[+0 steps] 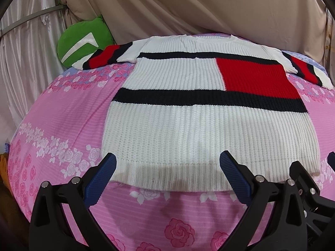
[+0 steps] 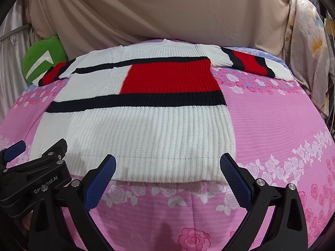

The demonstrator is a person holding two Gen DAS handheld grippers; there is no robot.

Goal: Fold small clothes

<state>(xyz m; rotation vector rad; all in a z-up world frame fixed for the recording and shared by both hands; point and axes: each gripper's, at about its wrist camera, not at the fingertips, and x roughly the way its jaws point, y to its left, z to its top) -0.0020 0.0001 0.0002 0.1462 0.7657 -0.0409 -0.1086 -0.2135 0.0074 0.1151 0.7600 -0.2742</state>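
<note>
A bed (image 1: 62, 125) is being covered by a pink rose-print sheet, with a knitted sweater (image 1: 209, 129) being carried flat on it.

The sweater, white with dark bands and a red block, is being laid out front up, hem toward the cameras and neckline at the far end, both striped sleeves being spread out to the sides. A green cushion (image 1: 81, 41) is being propped at the far left corner of the bed, just beside the left sleeve.

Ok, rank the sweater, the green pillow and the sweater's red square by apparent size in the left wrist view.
1. sweater
2. red square
3. green pillow, partly hidden and farther off, so its rank against the red square is unsure.
</note>
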